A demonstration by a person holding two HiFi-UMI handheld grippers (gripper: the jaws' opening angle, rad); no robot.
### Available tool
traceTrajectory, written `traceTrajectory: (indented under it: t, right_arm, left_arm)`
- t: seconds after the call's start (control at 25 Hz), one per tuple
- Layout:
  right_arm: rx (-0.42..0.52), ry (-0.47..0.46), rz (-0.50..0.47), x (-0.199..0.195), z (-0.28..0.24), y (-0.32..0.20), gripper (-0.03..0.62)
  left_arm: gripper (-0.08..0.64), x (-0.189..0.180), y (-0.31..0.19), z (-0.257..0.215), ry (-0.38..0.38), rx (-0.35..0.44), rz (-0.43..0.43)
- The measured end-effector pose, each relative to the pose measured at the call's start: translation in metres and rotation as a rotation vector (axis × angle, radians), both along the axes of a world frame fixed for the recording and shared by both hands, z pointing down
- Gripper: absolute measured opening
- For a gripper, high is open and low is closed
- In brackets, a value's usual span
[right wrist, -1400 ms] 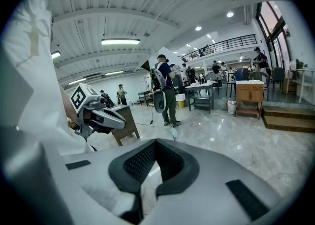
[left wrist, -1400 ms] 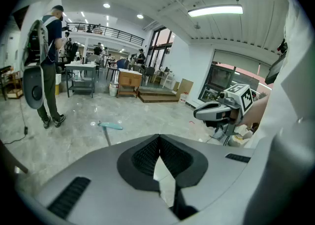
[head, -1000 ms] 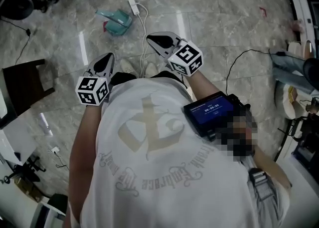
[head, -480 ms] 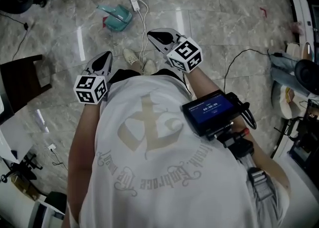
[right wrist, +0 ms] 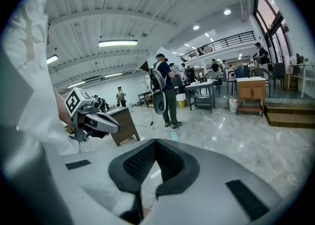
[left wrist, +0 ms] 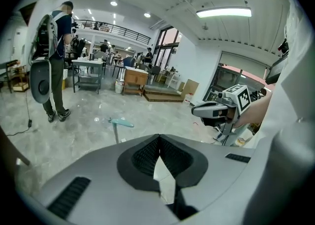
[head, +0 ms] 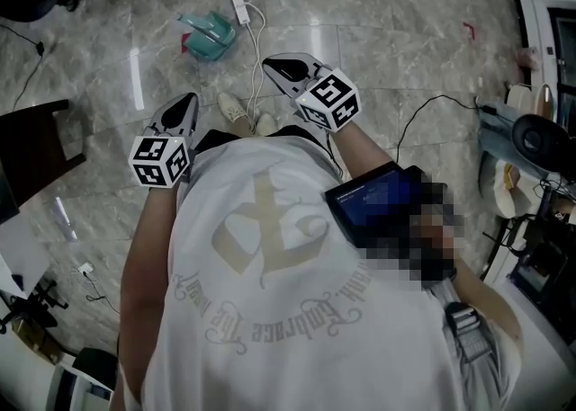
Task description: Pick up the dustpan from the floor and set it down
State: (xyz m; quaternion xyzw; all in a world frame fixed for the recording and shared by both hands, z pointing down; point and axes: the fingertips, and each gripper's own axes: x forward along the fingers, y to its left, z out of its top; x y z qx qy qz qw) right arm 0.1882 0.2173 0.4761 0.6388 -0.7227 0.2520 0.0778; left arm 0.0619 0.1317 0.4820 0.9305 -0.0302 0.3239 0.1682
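Head view: over a marble floor, a person holds the left gripper and right gripper near the waist, both pinched closed on nothing. The teal dustpan sits well ahead, just beside a white cable. Its handle appears upright, though small here. Jaws arriving unopened could topple it, and the cable might snag.

Teal dustpan; grey marbled floor; white shirt.
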Motion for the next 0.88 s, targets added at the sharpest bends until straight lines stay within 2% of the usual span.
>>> traceTrajectory:
  t: [0.12,0.44,0.88]
  right_arm:
    - [-0.022,-0.002,-0.002,0.012,0.005,-0.024,0.015]
    - [-0.07,0.012,-0.014,0.017,0.009,-0.055,0.017]
    - [-0.096,0.051,-0.082,0.014,-0.012,-0.081,0.017]
  left_arm:
    - [0.012,0.01,-0.023,0.003,-0.003,-0.014,-0.012]
    - [0.012,0.007,-0.052,0.003,0.0,-0.029,-0.047]
    - [0.012,0.005,-0.061,-0.017,0.026,-0.039,-0.075]
